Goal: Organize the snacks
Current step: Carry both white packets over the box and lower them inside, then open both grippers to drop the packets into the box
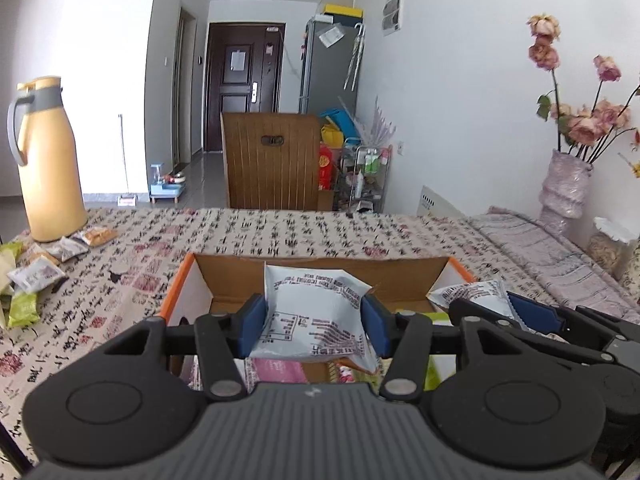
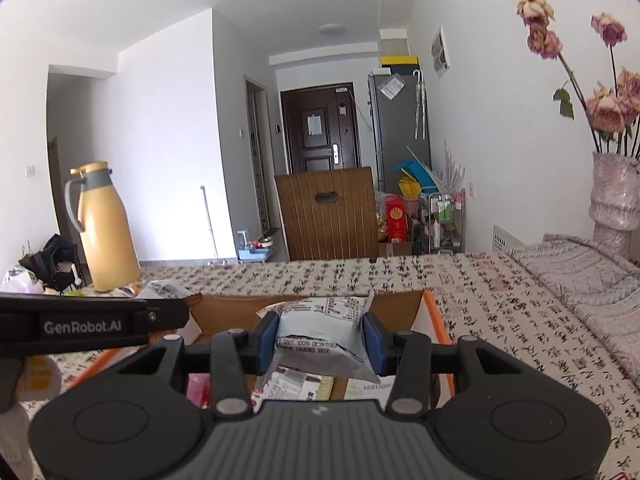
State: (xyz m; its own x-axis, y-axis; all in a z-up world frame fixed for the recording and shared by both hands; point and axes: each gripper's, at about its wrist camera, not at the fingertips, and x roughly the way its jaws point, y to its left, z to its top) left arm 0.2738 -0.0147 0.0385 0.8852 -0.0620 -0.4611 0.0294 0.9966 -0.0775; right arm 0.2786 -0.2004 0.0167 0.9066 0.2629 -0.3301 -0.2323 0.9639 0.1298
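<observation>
Pinching white snack packets (image 1: 316, 316), both hand-held grippers (image 2: 320, 340) hover above box (image 1: 320, 270).

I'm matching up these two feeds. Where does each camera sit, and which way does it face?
Left wrist: on the left gripper, looking across the cardboard box toward the door; jaws clamp a white snack packet; right gripper at right.
Right wrist: on the right gripper, same heading; jaws clamp another white packet; left gripper at left.
Shared: box, yellow thermos, door, vase.
</observation>
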